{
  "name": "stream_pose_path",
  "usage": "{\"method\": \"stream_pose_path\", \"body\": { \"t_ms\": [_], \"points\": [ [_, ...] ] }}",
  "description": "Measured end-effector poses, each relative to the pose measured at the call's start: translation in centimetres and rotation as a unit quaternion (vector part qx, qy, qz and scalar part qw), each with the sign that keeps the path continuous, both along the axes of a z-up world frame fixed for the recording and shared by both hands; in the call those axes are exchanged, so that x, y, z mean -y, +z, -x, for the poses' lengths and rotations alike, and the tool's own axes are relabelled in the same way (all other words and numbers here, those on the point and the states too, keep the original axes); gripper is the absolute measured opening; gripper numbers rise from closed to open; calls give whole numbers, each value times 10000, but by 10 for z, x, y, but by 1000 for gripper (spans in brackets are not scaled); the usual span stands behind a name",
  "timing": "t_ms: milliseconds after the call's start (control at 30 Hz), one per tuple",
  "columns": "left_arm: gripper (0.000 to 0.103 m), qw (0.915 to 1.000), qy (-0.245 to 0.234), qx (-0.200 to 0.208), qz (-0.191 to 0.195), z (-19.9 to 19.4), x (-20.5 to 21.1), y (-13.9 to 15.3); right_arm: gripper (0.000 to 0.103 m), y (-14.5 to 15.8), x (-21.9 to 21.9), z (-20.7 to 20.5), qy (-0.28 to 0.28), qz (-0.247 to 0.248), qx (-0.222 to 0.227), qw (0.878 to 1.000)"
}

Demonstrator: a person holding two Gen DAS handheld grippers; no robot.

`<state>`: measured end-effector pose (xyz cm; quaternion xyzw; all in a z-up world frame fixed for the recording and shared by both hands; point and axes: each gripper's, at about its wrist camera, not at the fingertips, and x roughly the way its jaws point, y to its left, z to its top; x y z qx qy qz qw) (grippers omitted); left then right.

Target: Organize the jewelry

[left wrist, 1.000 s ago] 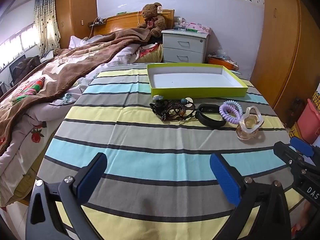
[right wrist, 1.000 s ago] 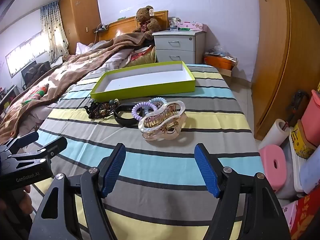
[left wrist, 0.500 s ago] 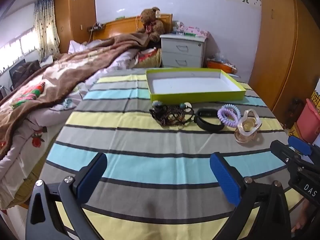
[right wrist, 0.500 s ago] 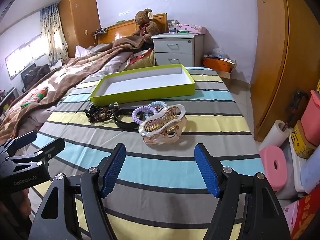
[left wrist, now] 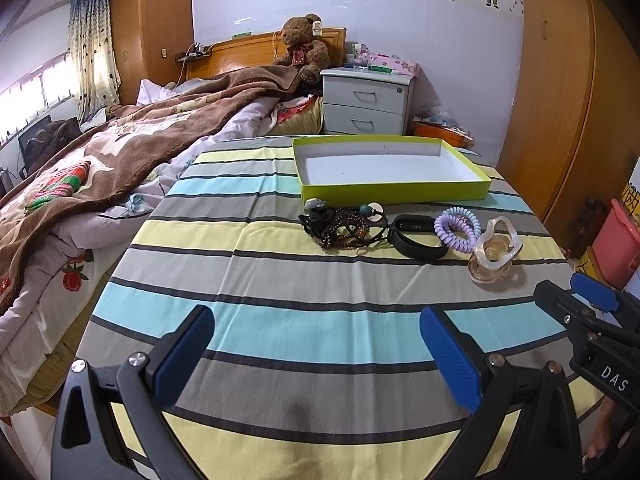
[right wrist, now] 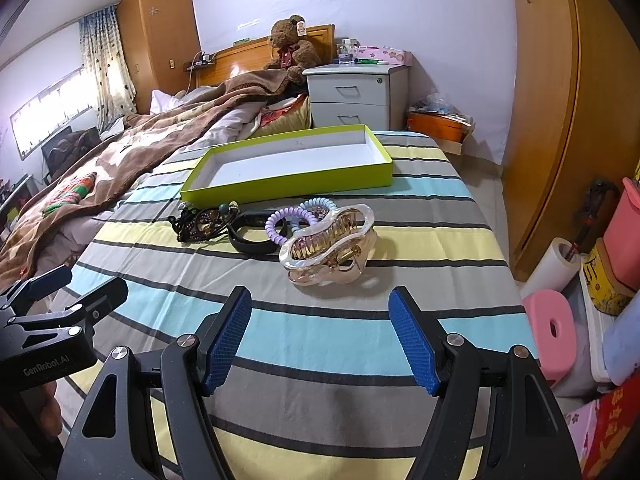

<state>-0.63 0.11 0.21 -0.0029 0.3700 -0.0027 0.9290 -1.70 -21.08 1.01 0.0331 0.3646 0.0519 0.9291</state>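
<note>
Both the left gripper (left wrist: 316, 350) and right gripper (right wrist: 320, 334) hung spread and empty; grabbing the bead tangle (left wrist: 344, 224) risked dragging the touching black band (left wrist: 418, 236) off-target from the tray (left wrist: 390, 192).

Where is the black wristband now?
The black wristband lies on the striped cloth before the green tray, between the dark bead tangle and purple coil tie.

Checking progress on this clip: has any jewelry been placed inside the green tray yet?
No. The green tray shows only its bare white floor, while the hair claw and other pieces lie on the striped cloth before it.
</note>
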Motion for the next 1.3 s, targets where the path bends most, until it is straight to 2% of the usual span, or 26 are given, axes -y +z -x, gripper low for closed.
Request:
{"method": "stream_pose_path", "body": {
  "t_ms": [1300],
  "points": [
    [103,10000,13,-4,-17,0,-3,3,71,3,2,0,-75,33,34,10000]
  ]
}}
